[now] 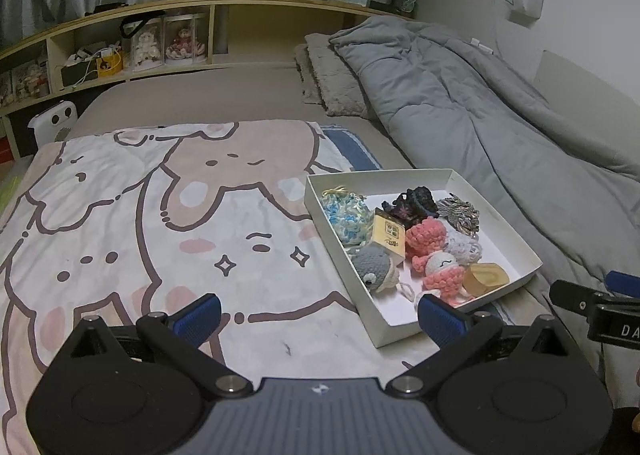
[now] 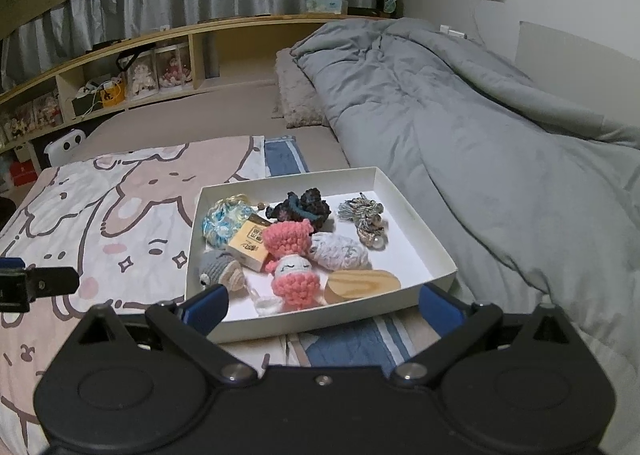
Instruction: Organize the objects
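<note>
A white shallow box (image 1: pixel 320 211) (image 2: pixel 436 247) lies on the bed and holds several small things: a pink crochet doll (image 1: pixel 438 267) (image 2: pixel 294 273), a grey crochet fish (image 1: pixel 372 263) (image 2: pixel 218 267), a blue-white pouch (image 1: pixel 346 215) (image 2: pixel 222 223), a yellow card box (image 1: pixel 386 237) (image 2: pixel 250 245), a wooden disc (image 1: pixel 486 277) (image 2: pixel 362 283), a dark crochet piece (image 2: pixel 306 207) and a tassel charm (image 2: pixel 366 221). My left gripper (image 1: pixel 320 319) is open and empty over the cartoon blanket, left of the box. My right gripper (image 2: pixel 324 305) is open and empty at the box's near edge.
A cartoon-print blanket (image 1: pixel 140 223) covers the near bed. A grey duvet (image 2: pixel 480 135) is bunched along the right by the wall. A wooden shelf headboard (image 1: pixel 160 39) with dolls stands at the back. The right gripper shows at the left wrist view's right edge (image 1: pixel 596 307).
</note>
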Tool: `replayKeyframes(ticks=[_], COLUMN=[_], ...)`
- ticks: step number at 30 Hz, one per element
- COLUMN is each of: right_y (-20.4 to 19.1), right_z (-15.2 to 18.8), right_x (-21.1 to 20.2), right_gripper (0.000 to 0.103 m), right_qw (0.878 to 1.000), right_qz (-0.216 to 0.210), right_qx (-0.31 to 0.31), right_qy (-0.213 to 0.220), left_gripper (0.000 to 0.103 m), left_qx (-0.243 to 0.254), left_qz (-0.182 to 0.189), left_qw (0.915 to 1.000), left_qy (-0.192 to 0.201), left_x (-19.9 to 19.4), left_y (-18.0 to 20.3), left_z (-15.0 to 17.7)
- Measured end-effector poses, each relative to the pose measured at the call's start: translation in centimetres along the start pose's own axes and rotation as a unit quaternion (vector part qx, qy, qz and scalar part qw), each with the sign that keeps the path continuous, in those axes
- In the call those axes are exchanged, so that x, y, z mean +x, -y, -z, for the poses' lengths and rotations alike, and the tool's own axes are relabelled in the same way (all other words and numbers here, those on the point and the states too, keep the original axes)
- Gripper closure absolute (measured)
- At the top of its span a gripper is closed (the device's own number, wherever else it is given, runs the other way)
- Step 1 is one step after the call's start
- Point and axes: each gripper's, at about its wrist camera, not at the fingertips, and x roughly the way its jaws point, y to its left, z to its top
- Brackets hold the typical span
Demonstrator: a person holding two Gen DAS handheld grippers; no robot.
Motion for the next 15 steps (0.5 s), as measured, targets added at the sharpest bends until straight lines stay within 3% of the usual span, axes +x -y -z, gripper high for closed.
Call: replayKeyframes(ticks=[15], right_y=[-0.12], right_z=[0.14], right_x=[-0.12], right_gripper=[0.000], right_qw=[1.000], right_qz=[0.003], right_qx=[-0.005], right_qy=[0.002], left_gripper=[0.000], left_qx=[0.003], left_qz=[-0.001], left_qw=[1.0000], left_qy=[-0.004], left_x=[-0.05], left_y=[-0.12], left_z=[0.18])
